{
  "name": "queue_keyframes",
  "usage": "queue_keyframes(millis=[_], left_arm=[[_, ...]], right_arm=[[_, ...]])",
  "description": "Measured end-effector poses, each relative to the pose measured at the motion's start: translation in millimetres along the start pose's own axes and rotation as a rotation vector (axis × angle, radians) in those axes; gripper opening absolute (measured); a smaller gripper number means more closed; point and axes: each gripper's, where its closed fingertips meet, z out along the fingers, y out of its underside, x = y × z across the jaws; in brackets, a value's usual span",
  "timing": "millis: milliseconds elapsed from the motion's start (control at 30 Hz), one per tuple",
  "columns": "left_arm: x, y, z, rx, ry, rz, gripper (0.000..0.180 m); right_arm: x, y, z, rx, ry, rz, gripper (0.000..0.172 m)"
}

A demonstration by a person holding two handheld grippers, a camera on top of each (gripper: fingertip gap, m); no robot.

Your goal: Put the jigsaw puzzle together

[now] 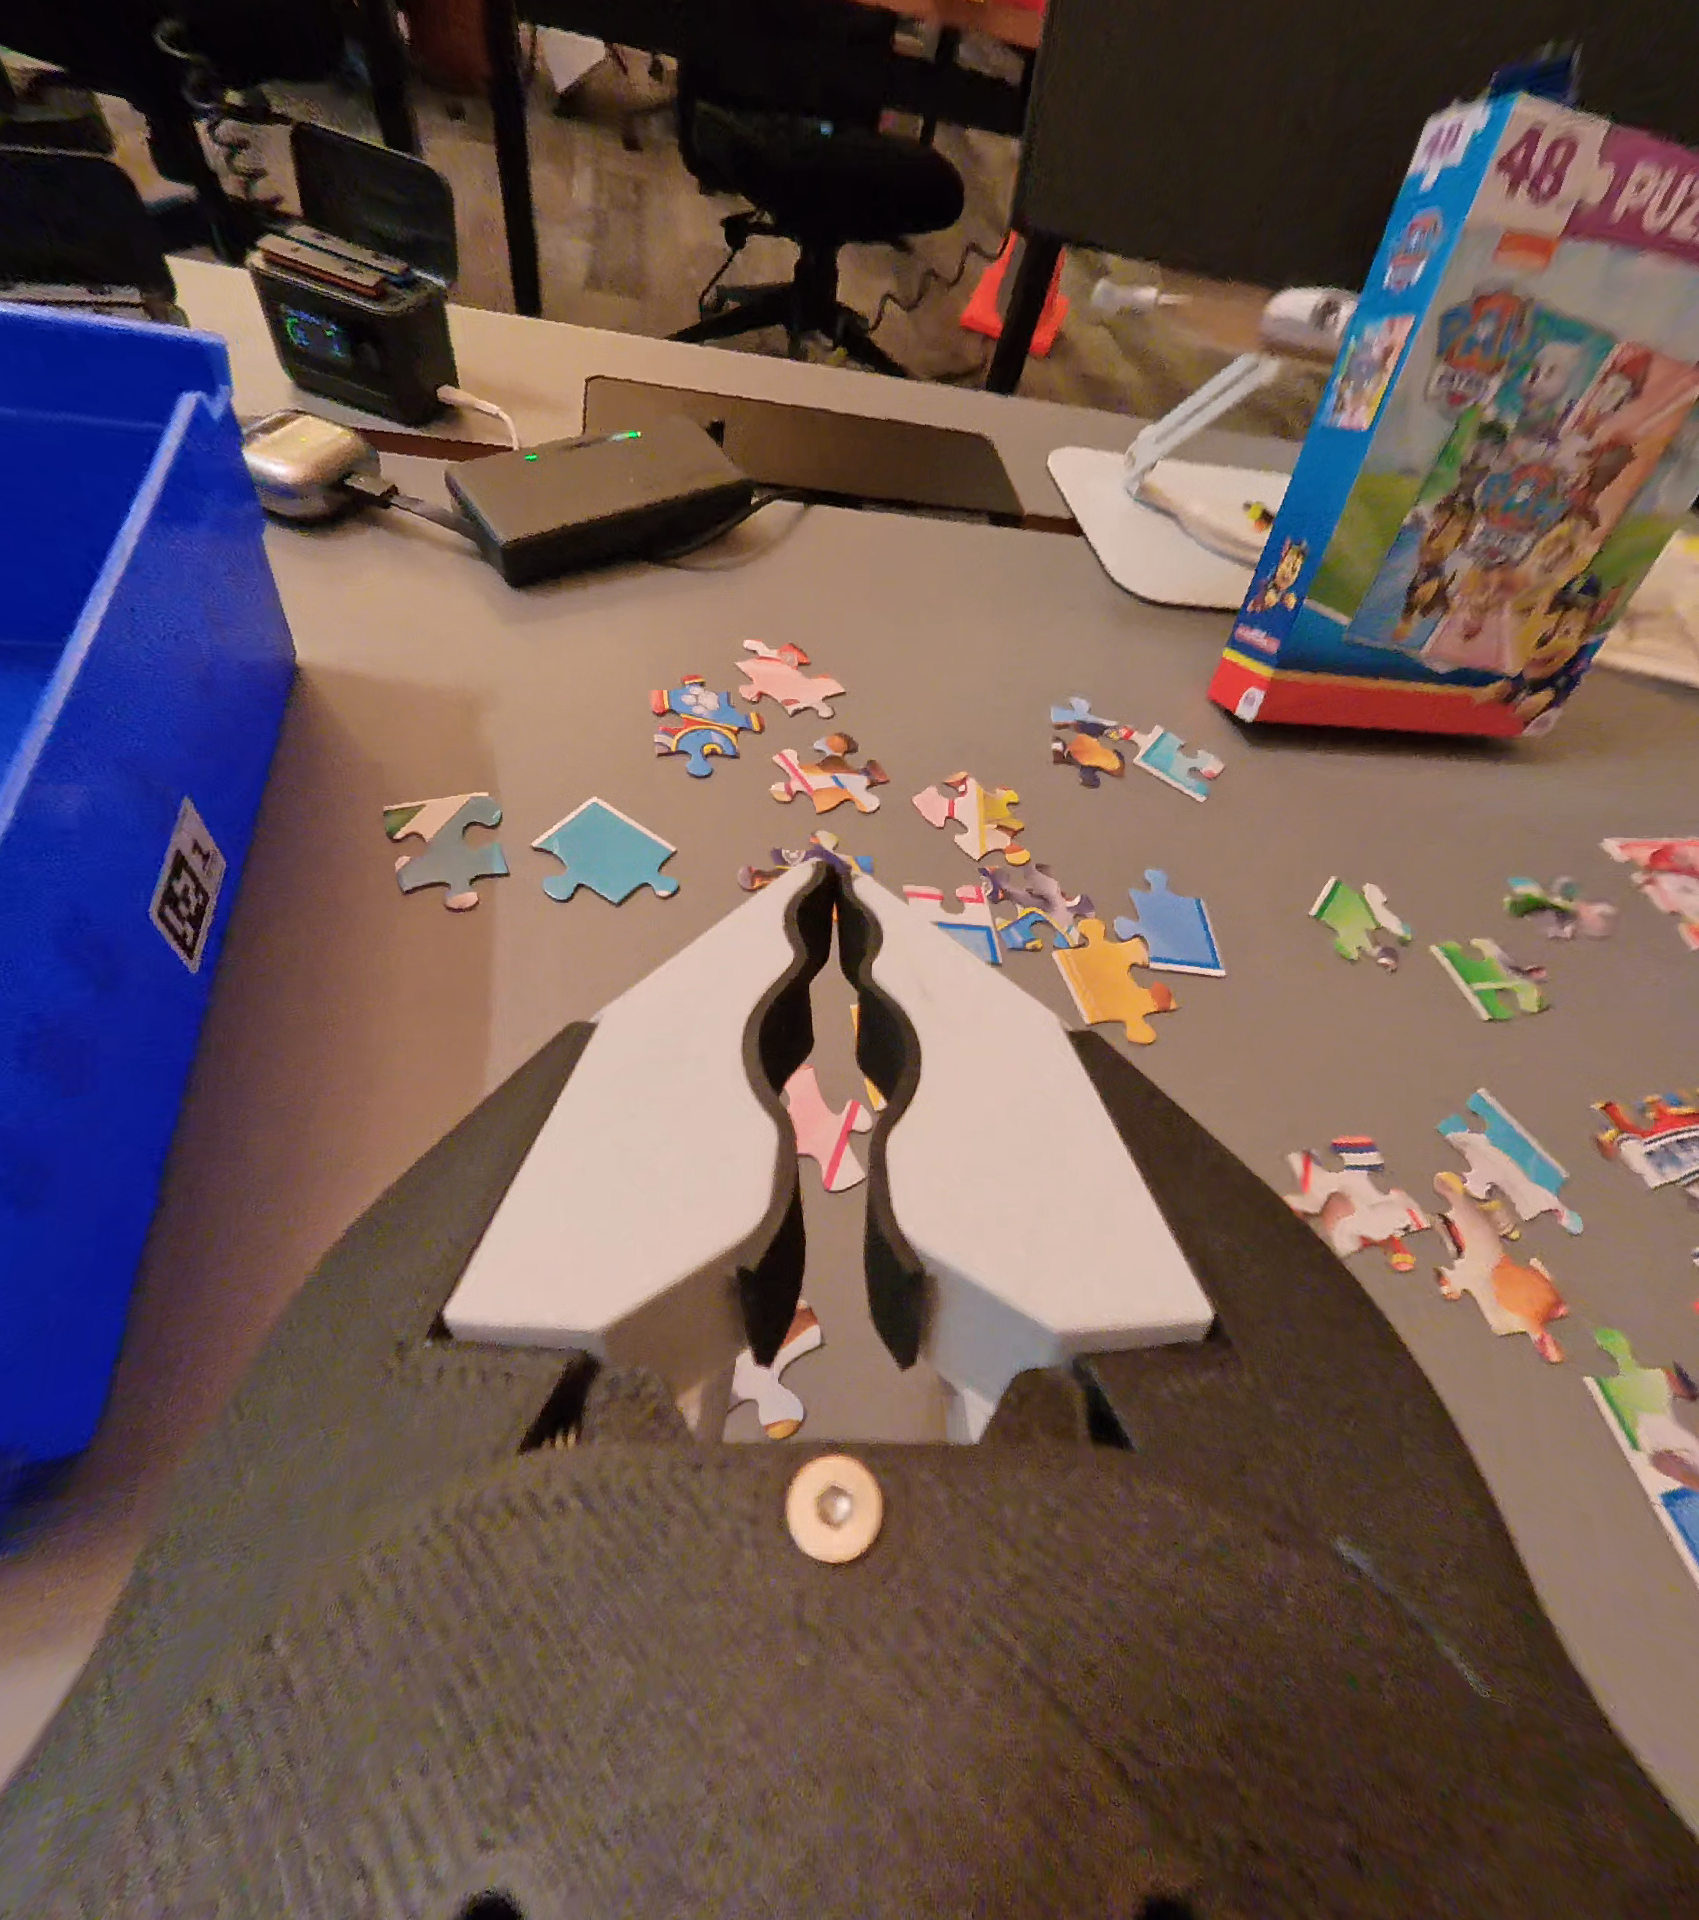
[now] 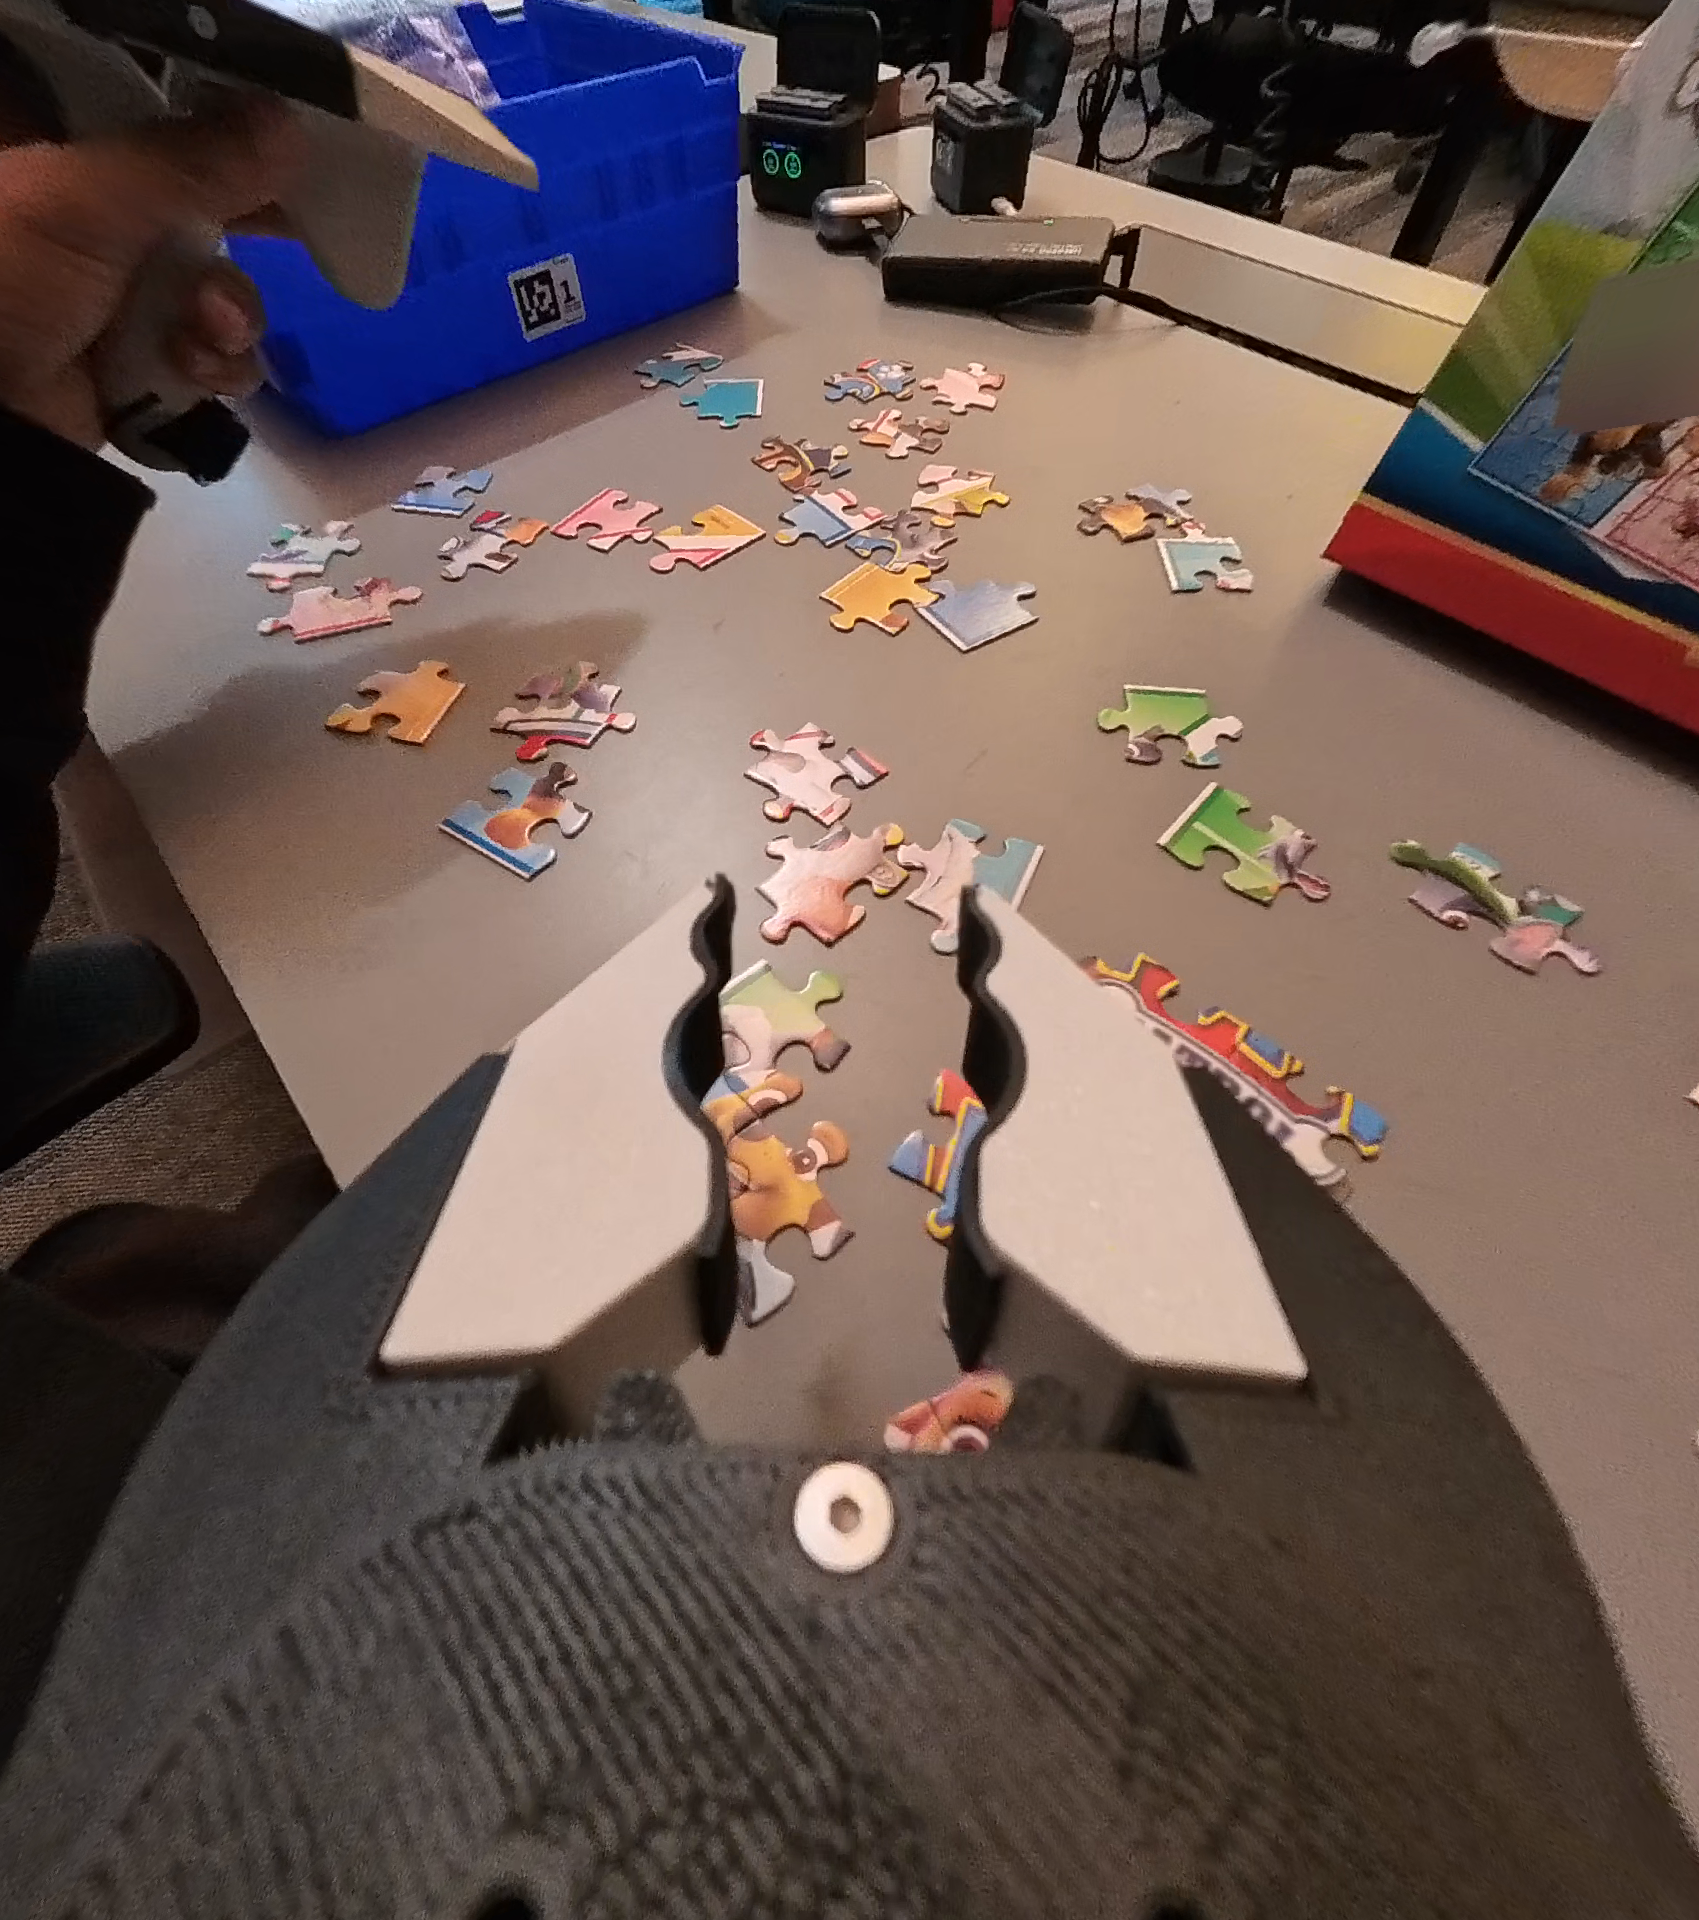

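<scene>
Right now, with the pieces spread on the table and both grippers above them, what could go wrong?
1. The left gripper is shut with nothing visible in it; lowered so, it could push loose pieces aside.
2. The puzzle box stands tilted; a bump might tip it.
3. The open right gripper hangs over two pieces lying close together; it may catch both.

You see multicoloured cardboard puzzle pieces (image 2: 876,597) on the plain grey surface (image 2: 616,883), right of the solid blue plastic bin (image 2: 616,156).
</scene>
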Motion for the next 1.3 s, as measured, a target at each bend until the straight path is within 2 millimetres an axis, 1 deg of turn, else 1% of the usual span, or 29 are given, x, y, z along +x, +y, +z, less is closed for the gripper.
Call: queue_keyframes(millis=[67, 133, 267, 367, 467, 567, 667, 733, 800, 900, 967, 1033, 1067, 1133, 1167, 1233, 1300], left_arm=[[-0.1, 5.2, 4.8, -0.030, -0.035, 0.049, 0.000], [-4.5, 11.2, 9.5, -0.060, -0.071, 0.076, 0.000], [-2.7, 22.0, 18.3, -0.099, -0.053, 0.066, 0.000], [0.8, 23.0, 23.8, -0.107, -0.043, 0.069, 0.000], [10.4, 21.8, 31.9, -0.110, -0.007, 0.072, 0.001], [25.6, 22.3, 44.5, -0.126, 0.059, 0.059, 0.005], [40.0, 21.0, 58.7, -0.144, 0.098, 0.073, 0.008], [50.5, 20.1, 69.0, -0.157, 0.118, 0.094, 0.010], [61.6, 20.6, 79.7, -0.175, 0.135, 0.122, 0.012], [77.7, 20.5, 95.1, -0.200, 0.152, 0.173, 0.014], [85.5, 18.9, 103.0, -0.217, 0.143, 0.225, 0.016], [91.4, 15.4, 108.8, -0.215, 0.121, 0.276, 0.016], [94.9, 14.7, 111.1, -0.216, 0.115, 0.296, 0.016], [102.2, 15.0, 114.8, -0.217, 0.115, 0.320, 0.016], [105.1, 15.7, 116.3, -0.215, 0.114, 0.326, 0.017], [108.2, 17.9, 118.2, -0.214, 0.106, 0.337, 0.020], [107.3, 18.2, 118.1, -0.214, 0.085, 0.352, 0.021]], right_arm=[[-1.8, 1.0, 2.3, -0.004, -0.005, -0.008, 0.043], [-1.6, 1.0, 2.1, -0.012, 0.002, -0.026, 0.043], [6.2, -0.5, -2.9, 0.002, 0.041, -0.050, 0.043], [7.7, 5.2, -3.0, 0.008, 0.030, -0.015, 0.043], [10.6, 10.5, -4.9, 0.003, 0.034, 0.010, 0.043], [20.2, 5.6, -14.7, 0.022, 0.083, -0.003, 0.043], [37.2, 0.9, -32.3, 0.044, 0.173, -0.034, 0.042], [57.5, 2.0, -51.4, 0.041, 0.285, -0.079, 0.040], [84.4, 3.7, -80.0, 0.029, 0.435, -0.125, 0.038], [119.9, 6.8, -135.7, 0.037, 0.636, -0.124, 0.037], [133.9, 13.9, -168.3, 0.070, 0.707, -0.063, 0.037], [143.8, 28.7, -190.9, 0.098, 0.745, 0.011, 0.036], [147.6, 37.9, -197.7, 0.111, 0.752, 0.053, 0.036], [151.3, 54.0, -200.6, 0.161, 0.722, 0.143, 0.032], [151.1, 58.8, -197.7, 0.203, 0.685, 0.186, 0.029], [149.5, 64.1, -188.2, 0.272, 0.595, 0.256, 0.029], [151.4, 68.9, -181.2, 0.292, 0.549, 0.298, 0.030]])
